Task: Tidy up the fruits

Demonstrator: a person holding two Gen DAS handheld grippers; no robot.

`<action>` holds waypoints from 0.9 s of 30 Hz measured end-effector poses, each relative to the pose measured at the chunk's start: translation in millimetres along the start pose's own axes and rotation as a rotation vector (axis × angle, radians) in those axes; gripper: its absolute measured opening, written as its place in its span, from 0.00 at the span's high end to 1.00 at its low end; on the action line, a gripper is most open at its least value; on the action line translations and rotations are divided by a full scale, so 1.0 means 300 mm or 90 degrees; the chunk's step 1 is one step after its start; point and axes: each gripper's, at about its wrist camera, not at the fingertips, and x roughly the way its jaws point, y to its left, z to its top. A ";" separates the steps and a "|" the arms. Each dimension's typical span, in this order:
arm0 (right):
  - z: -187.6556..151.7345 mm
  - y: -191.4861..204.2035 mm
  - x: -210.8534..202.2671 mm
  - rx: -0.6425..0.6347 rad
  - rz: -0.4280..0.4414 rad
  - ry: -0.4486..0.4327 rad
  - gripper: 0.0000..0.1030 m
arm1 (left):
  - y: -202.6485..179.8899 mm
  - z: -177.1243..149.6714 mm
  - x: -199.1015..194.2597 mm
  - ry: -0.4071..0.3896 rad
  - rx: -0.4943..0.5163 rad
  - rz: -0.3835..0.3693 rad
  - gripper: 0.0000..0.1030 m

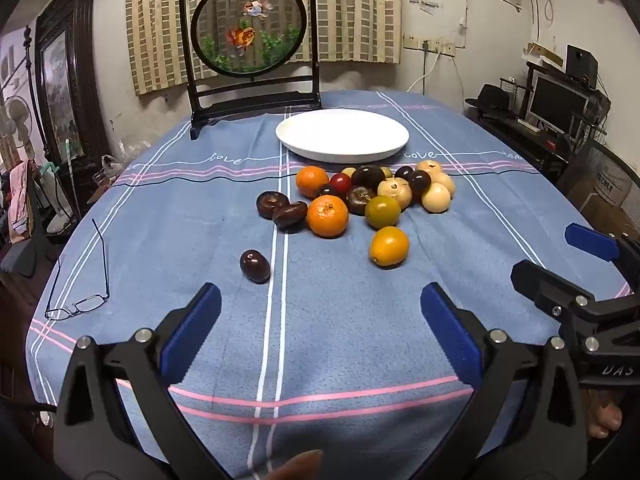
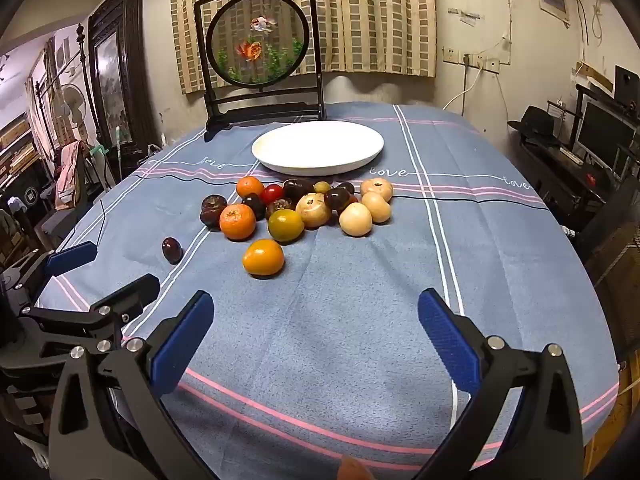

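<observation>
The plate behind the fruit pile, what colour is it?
Plain white; the plate shows best in the left wrist view.

fruits (image 1: 360,196) before plate (image 1: 304,150), glasses (image 1: 80,304) left

Blue tablecloth (image 1: 340,320) with pink and white stripes; white plate (image 1: 342,135); orange, dark brown, cream fruits (image 1: 360,196); beige checked curtain (image 1: 352,8).

Bare blue striped tablecloth (image 2: 340,320) lies nearside of the clustered fruit pile (image 2: 304,208); behind the pile, a white round plate (image 2: 280,168) blocks passage.
</observation>
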 end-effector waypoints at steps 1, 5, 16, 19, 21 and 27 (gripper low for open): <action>0.000 0.001 0.000 -0.002 -0.002 0.002 0.01 | 0.001 0.000 -0.001 0.000 -0.001 0.000 0.02; 0.000 0.000 0.000 -0.002 -0.002 0.000 0.01 | 0.004 0.001 -0.001 0.005 -0.002 -0.004 0.02; -0.001 0.000 -0.001 0.000 -0.001 -0.001 0.01 | 0.002 -0.008 0.021 0.014 -0.001 -0.007 0.02; -0.001 0.000 0.000 0.000 -0.001 0.000 0.01 | -0.008 -0.013 0.020 0.017 -0.003 -0.008 0.02; -0.001 -0.001 -0.001 0.001 0.000 0.000 0.01 | -0.009 -0.013 0.018 0.019 -0.003 -0.009 0.02; -0.002 0.001 -0.001 0.001 -0.001 0.000 0.01 | -0.010 -0.013 0.018 0.020 -0.003 -0.009 0.02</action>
